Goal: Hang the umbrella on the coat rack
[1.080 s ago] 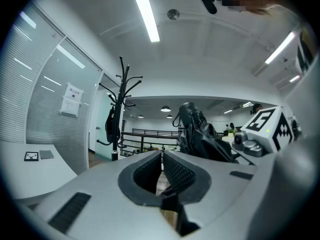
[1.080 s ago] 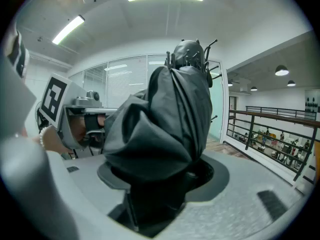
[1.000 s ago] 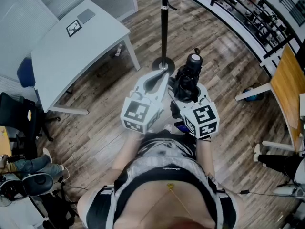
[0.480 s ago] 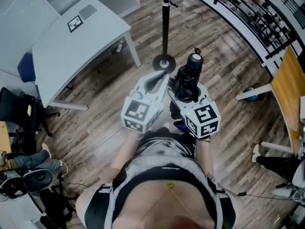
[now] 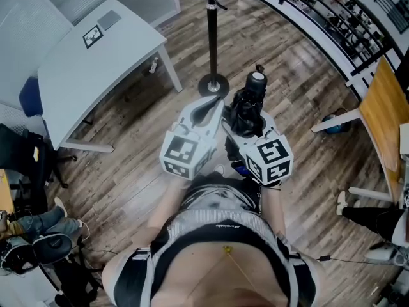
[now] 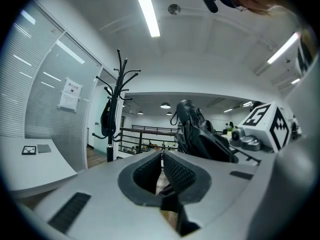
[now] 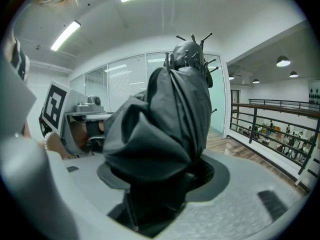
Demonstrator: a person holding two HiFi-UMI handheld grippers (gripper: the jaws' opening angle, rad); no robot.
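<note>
Head view: the person holds both grippers side by side in front of the torso, above a wood-plank floor (image 5: 300, 75). The right gripper (image 5: 246, 121) carries the folded black umbrella (image 5: 248, 104), whose cylindrical end points toward 12 o'clock. The left gripper (image 5: 214, 102) sits just beside it at 9 o'clock, apart from the fabric. The coat rack (image 5: 212, 37) stands on the floor at 12 o'clock from the grippers. Its round base lies near the left gripper's tip in the picture, and the umbrella is well clear of its hooks. A white worktop (image 5: 121, 56) bearing a square marker (image 5: 92, 36) stands at 10 o'clock. Right gripper view: the jaws of the right gripper (image 7: 165, 184) are clamped on the bundled lower part of the umbrella (image 7: 170, 119), which rises upright and fills the centre. The rack's hook tips show just above its top. Left gripper view: the jaws of the left gripper (image 6: 161, 171) are together, with at most a thin slit between the pads and nothing held. The coat rack (image 6: 116, 109) appears at 11 o'clock, with a dark item, possibly a bag (image 6: 105, 119), hanging from a lower hook. The umbrella (image 6: 197, 134) appears at 1 o'clock.
</note>
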